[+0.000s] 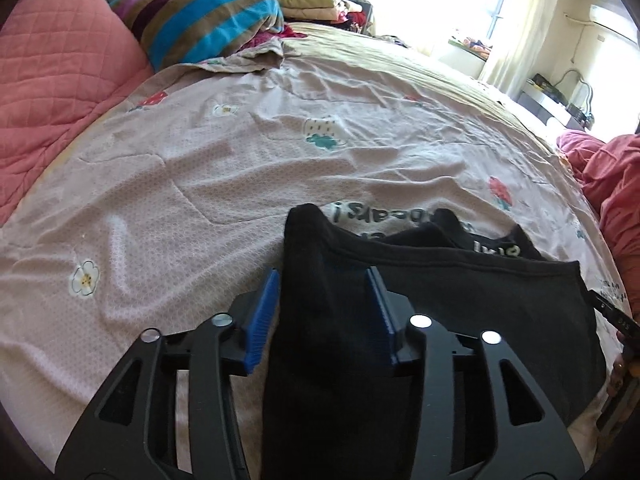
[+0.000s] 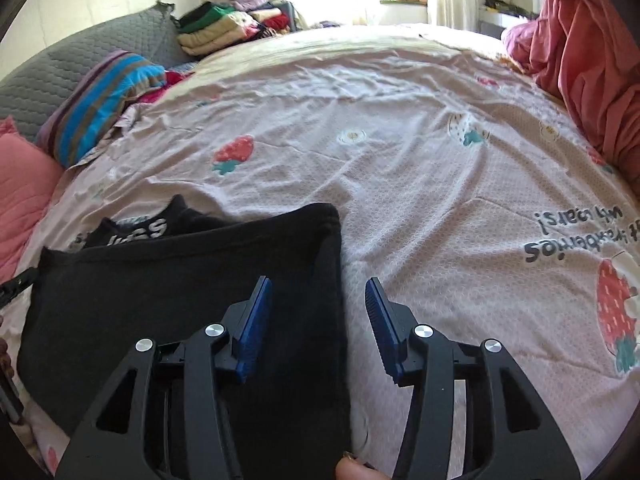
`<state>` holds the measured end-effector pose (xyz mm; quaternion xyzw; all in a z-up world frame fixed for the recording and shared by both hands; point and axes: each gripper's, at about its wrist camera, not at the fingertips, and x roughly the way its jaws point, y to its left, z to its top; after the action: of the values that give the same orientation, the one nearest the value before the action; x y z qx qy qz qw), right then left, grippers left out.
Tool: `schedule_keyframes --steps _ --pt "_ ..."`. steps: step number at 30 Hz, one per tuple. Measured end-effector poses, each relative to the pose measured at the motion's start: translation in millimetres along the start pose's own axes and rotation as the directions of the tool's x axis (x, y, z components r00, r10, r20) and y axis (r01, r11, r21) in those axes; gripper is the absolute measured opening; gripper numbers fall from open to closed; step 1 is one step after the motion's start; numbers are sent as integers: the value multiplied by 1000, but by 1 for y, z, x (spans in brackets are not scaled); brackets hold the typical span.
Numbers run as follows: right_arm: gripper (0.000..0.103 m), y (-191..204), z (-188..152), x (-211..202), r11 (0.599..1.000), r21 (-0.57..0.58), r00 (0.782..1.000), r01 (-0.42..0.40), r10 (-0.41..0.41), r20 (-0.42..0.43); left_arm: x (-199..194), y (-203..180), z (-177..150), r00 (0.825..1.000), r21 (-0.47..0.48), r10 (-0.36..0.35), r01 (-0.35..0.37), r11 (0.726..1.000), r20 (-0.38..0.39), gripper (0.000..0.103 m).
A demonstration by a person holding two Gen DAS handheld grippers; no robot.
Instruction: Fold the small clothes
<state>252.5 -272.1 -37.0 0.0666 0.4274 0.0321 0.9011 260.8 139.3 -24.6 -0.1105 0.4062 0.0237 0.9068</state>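
Observation:
A black garment [image 1: 460,292] lies folded flat on the pink strawberry-print bedsheet [image 1: 200,168]. White lettering [image 1: 496,248] shows on a layer that sticks out beyond its far edge. My left gripper [image 1: 323,272] is open over the garment's left end, and a raised fold of black cloth stands loose between its blue pads [image 1: 262,320]. In the right wrist view the same garment [image 2: 160,280] fills the lower left. My right gripper [image 2: 318,280] is open over its right edge, with one pad [image 2: 252,328] above the cloth and the other above the bare sheet [image 2: 400,160].
A pink quilted pillow [image 1: 52,80] and a striped blanket [image 1: 208,20] lie at the far left. A stack of folded clothes [image 2: 216,32] sits by the window. Bunched pink fabric [image 2: 592,60] borders the bed's right side. A fingertip [image 2: 352,470] shows at the bottom edge.

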Motion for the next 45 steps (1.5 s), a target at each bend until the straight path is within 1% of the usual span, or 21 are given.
schedule_keyframes --steps 2,3,6,10,11,12,13,17,21,26,29,31,34,35,36,39,41,42,44,45 --pt "49 5 -5 -12 999 -36 1000 -7 7 9 -7 -4 -2 1000 3 -7 7 1000 8 51" --pt "54 8 -8 -17 999 -52 1000 -12 12 5 -11 -6 -4 1000 7 -10 10 1000 12 52" --pt "55 14 -15 -30 996 -87 999 -29 30 11 -23 -11 -8 999 18 -25 25 1000 20 55" --pt "59 24 -30 -43 989 -134 998 -63 63 -10 -38 -16 -20 999 26 -44 43 999 12 55" --pt "59 27 -34 -45 987 -144 997 -72 70 -15 -43 -17 -26 999 29 -49 49 998 4 57" --pt "59 29 -38 -47 985 -153 997 -79 77 -21 -45 -18 -29 999 31 -54 54 998 -1 62" --pt "59 31 -42 -48 982 -164 996 -89 85 -33 -47 -19 -34 998 35 -60 60 998 -9 70" --pt "59 37 -61 -49 977 -188 992 -104 89 -86 -48 -19 -55 997 54 -55 58 997 -59 70" --pt "59 32 -77 -48 978 -184 990 -95 74 -118 -40 -11 -77 993 44 -31 36 998 -110 70" --pt "59 27 -92 -54 976 -205 993 -74 52 -110 -41 -4 -97 991 4 -58 59 998 -121 70" --pt "59 25 -95 -60 978 -195 993 -79 59 -106 -46 -2 -103 990 -12 -65 64 998 -121 70" --pt "61 23 -96 -64 980 -179 992 -92 73 -106 -52 -1 -103 991 -24 -70 67 997 -115 71" --pt "65 21 -95 -69 981 -160 991 -107 91 -99 -62 -2 -104 993 -24 -65 62 998 -100 73" --pt "68 20 -95 -72 981 -154 990 -113 99 -96 -64 -2 -104 994 -24 -62 60 998 -96 74" --pt "73 20 -95 -75 982 -150 990 -119 106 -92 -67 -2 -104 994 -25 -58 56 998 -91 74" --pt "83 19 -93 -83 982 -145 991 -122 113 -70 -75 -2 -104 996 -28 -49 47 999 -78 76" --pt "87 19 -92 -89 981 -145 992 -125 119 -51 -81 -2 -104 997 -29 -40 38 999 -67 82" --pt "89 19 -91 -92 981 -145 992 -126 121 -40 -84 -2 -104 997 -29 -33 31 999 -63 83" --pt "90 18 -90 -98 982 -142 992 -128 127 -18 -90 -3 -104 998 -27 -26 24 999 -51 89" --pt "94 17 -89 -101 982 -139 992 -128 128 -9 -92 -4 -103 999 -27 -23 22 999 -48 91"
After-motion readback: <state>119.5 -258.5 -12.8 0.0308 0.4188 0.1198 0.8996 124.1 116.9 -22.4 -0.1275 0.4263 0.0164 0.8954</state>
